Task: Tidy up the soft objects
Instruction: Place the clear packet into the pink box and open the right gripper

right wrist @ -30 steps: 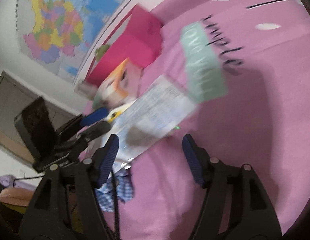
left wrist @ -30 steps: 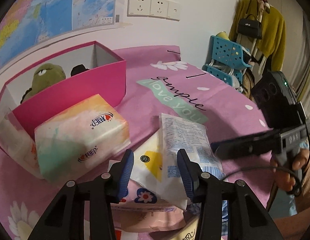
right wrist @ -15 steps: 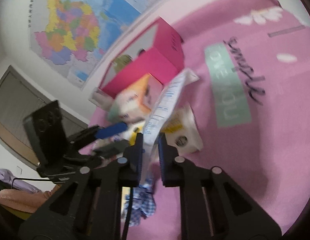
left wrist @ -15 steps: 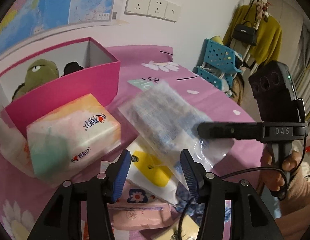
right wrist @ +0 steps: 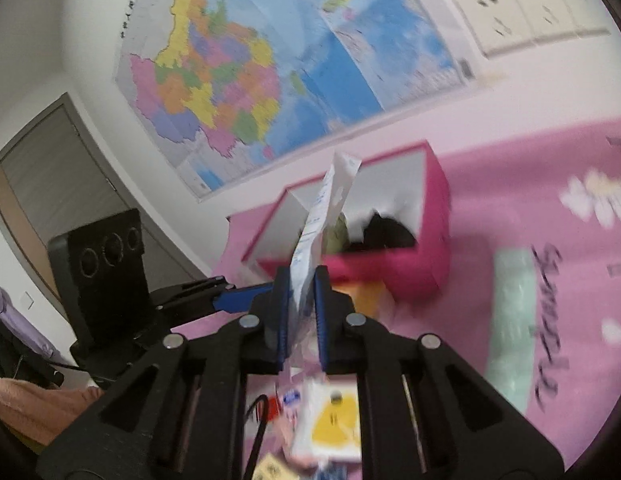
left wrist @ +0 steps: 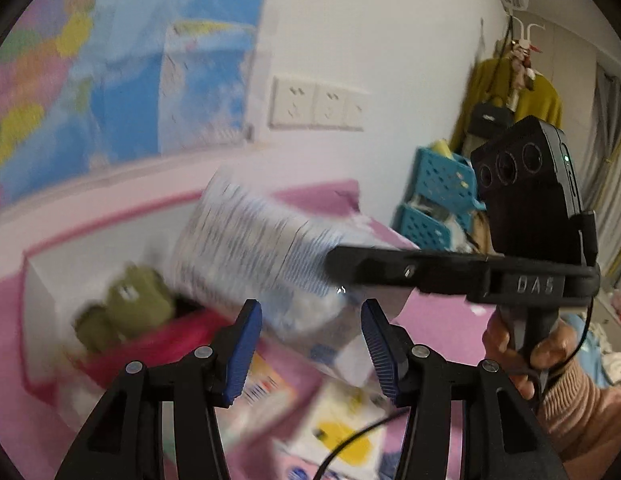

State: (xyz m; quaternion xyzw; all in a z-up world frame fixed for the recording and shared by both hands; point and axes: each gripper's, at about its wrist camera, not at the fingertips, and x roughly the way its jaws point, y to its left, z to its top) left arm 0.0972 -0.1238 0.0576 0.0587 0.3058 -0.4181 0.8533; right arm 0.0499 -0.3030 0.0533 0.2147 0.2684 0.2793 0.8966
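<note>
Here the right gripper (right wrist: 301, 312) sits nearest the lens, its blue-padded jaws pressed together on the lower edge of a flat white plastic packet with blue print (right wrist: 324, 216), which stands edge-on and rises up toward the box. In the left wrist view the same packet (left wrist: 254, 256) hangs in the air in front of the left gripper (left wrist: 310, 350), whose jaws are spread and grip nothing.

Below both tools, loose on the pink flower-print cloth (right wrist: 510, 208), lies a white packet with a yellow patch (right wrist: 334, 420), with more soft packs around it, too blurred to name.

Further off stands the open pink cardboard box with a pale lining (right wrist: 430, 248); a green plush toy (left wrist: 126, 296) and a dark soft thing (right wrist: 386, 232) are already inside it.

The step in hand looks like carrying the packet to the box. The next move probably calls for bringing it over the open top, clear of the near wall, tipping it flat beside the plush, then letting go.
</note>
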